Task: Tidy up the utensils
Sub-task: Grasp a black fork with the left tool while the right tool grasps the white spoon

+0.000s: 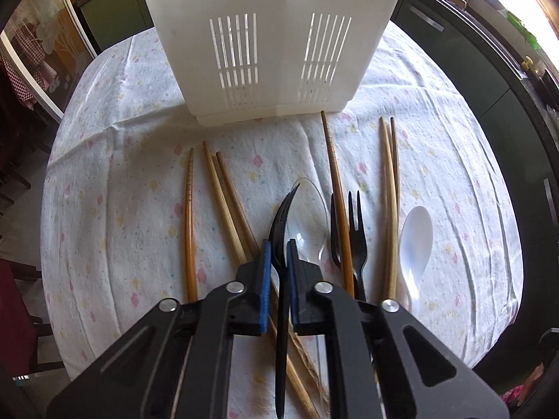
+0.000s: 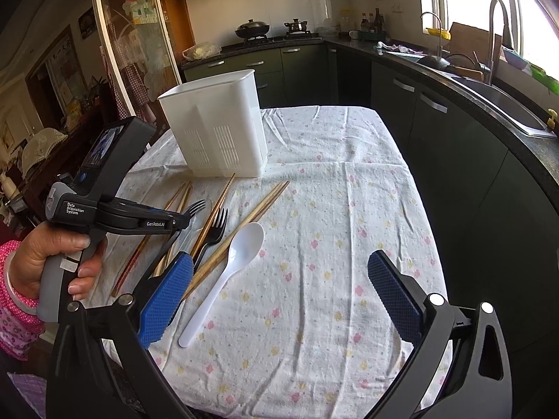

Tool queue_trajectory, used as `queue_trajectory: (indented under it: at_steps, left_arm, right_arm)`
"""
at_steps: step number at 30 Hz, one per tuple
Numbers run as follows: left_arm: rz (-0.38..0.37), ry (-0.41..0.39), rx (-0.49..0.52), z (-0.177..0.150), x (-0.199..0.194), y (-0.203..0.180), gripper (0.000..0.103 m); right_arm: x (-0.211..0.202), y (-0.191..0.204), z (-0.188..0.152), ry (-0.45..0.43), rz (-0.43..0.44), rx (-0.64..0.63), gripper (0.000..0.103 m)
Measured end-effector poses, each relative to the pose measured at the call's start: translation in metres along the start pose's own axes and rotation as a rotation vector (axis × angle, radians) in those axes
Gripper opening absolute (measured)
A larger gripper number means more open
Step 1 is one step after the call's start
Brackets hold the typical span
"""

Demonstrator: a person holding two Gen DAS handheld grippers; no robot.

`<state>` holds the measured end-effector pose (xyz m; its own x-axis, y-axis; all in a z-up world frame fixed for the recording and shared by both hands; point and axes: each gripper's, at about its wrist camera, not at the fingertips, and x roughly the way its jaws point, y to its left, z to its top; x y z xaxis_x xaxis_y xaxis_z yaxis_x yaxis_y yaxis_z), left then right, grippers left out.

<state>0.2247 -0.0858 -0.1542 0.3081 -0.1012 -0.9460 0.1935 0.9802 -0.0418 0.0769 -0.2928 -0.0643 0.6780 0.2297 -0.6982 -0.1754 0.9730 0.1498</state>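
Observation:
My left gripper (image 1: 278,248) is shut on a black plastic fork (image 1: 283,223), held just above the table with tines pointing at the white slotted utensil holder (image 1: 272,42). It also shows in the right wrist view (image 2: 181,221), holding the fork (image 2: 195,206). Under it lie a clear spoon (image 1: 309,216), several wooden chopsticks (image 1: 223,202) and a second black fork (image 1: 357,234). A white spoon (image 1: 415,241) lies right of them. My right gripper (image 2: 279,289) is open and empty above the cloth, right of the white spoon (image 2: 230,262).
The table wears a white flowered cloth (image 2: 332,209). The utensil holder (image 2: 216,122) stands at its far left side. Dark kitchen cabinets (image 2: 436,139) and a sink (image 2: 503,104) run along the right. A glass door (image 1: 38,52) stands to the left.

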Motion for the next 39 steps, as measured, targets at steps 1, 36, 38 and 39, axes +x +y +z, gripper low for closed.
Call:
queue_trajectory:
  at_steps: [1,36,38,39]
  left_arm:
    - [-0.002,-0.006,-0.002,0.000,0.000,0.000,0.005]
    - [-0.010,-0.153,0.052,-0.007,-0.041,0.010,0.004]
    - [-0.014,-0.159,0.052,-0.007,-0.044,0.012,0.004]
    - [-0.017,-0.165,0.052,-0.007,-0.046,0.012,0.004]
  right_arm:
    - [0.002,0.000,0.001,0.003,-0.001,-0.002,0.099]
    - [0.137,0.030,0.030,0.316,0.075,-0.035,0.003]
    - [0.127,0.033,0.033,0.282,0.064,-0.047,0.003]
    - [0.122,0.034,0.035,0.266,0.070,-0.050,0.003]
